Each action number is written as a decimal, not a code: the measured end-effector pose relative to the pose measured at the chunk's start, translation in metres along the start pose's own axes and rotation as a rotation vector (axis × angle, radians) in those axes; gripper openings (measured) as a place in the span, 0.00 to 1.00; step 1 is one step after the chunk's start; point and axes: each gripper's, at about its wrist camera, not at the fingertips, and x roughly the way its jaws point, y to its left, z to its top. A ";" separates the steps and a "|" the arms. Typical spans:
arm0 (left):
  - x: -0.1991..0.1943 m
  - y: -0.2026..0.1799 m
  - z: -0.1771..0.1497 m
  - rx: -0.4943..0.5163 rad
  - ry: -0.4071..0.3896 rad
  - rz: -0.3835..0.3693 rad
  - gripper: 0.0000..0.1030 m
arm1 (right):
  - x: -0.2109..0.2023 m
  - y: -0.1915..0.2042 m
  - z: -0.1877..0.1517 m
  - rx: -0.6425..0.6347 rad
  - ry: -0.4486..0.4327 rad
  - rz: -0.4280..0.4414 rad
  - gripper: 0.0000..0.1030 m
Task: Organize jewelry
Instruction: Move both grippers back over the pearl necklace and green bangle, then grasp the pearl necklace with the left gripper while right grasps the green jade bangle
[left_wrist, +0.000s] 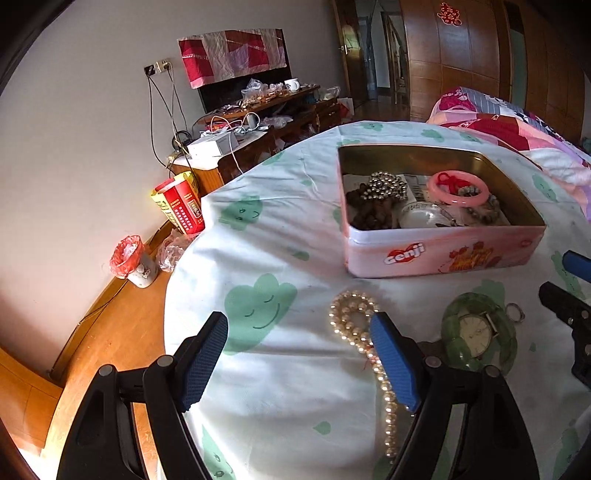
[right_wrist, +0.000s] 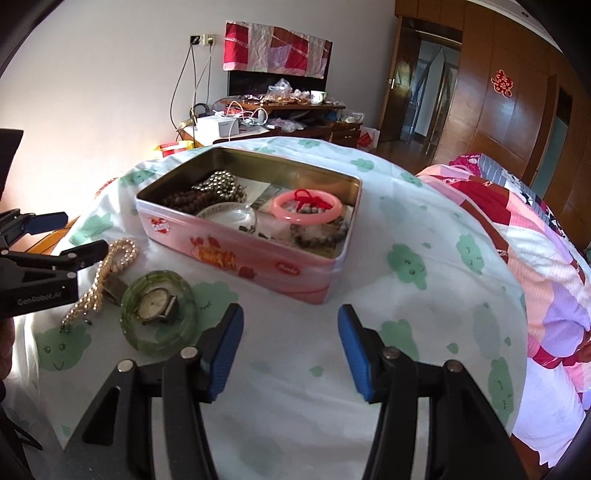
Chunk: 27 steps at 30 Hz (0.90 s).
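**Both grippers hanging open over the bed**

The left gripper (left_wrist: 299, 354) is hovering with its jaws apart, one blue pad lying over the pearl necklace (left_wrist: 354, 314), perhaps brushing it. The right gripper (right_wrist: 290, 350) is standing parted over bare sheet (right_wrist: 424, 314), gripping nothing. Near the bed's front edge the watch (right_wrist: 157, 304) is resting inside the green bangle (right_wrist: 159, 314). Behind, the pink tin (right_wrist: 258, 258) is sitting open, holding beads and a pink bangle (right_wrist: 304, 210).

A tin (right_wrist: 258, 258) holding bracelets (right_wrist: 306, 208) sits behind the necklace (right_wrist: 103, 280), with a watch (right_wrist: 157, 304) inside a bangle (right_wrist: 162, 341).
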 end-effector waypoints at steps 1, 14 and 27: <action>0.000 -0.001 0.001 0.003 -0.001 -0.001 0.77 | -0.001 0.002 0.000 -0.002 -0.002 0.008 0.53; 0.006 -0.009 -0.006 0.028 0.009 -0.037 0.71 | 0.001 0.033 -0.002 -0.063 0.006 0.127 0.33; 0.005 -0.019 -0.009 0.063 0.031 -0.156 0.13 | 0.008 0.046 -0.006 -0.106 0.047 0.187 0.23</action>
